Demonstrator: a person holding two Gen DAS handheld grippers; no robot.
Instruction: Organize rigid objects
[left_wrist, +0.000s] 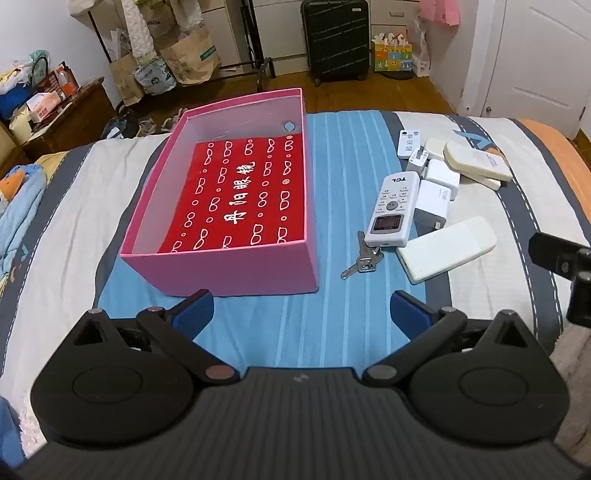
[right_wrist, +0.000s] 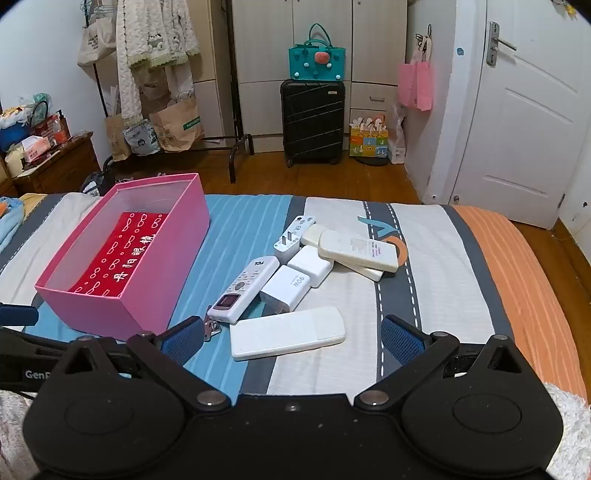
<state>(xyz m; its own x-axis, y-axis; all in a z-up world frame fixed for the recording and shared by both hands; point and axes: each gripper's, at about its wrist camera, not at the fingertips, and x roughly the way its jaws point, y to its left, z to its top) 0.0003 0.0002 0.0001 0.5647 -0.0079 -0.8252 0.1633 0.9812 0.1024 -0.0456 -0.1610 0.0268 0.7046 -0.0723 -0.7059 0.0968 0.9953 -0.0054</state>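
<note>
An open pink box (left_wrist: 236, 273) with a red printed cloth (left_wrist: 240, 199) on its floor sits on the bed; it also shows in the right wrist view (right_wrist: 110, 314). To its right lies a pile: a white TCL remote (left_wrist: 393, 208) (right_wrist: 245, 291), keys (left_wrist: 364, 260), a white power bank (left_wrist: 447, 249) (right_wrist: 288, 338), white chargers (right_wrist: 286, 282) and cream remotes (right_wrist: 358, 251). My left gripper (left_wrist: 301, 317) is open and empty in front of the box. My right gripper (right_wrist: 291, 341) is open and empty, with the power bank between its fingers.
The striped bedspread (left_wrist: 332, 177) covers the bed. Beyond the bed's far edge are a wooden floor, a black suitcase (right_wrist: 312, 122), paper bags (right_wrist: 177, 125), a wooden cabinet (left_wrist: 74, 114) at left and a white door (right_wrist: 517, 110) at right.
</note>
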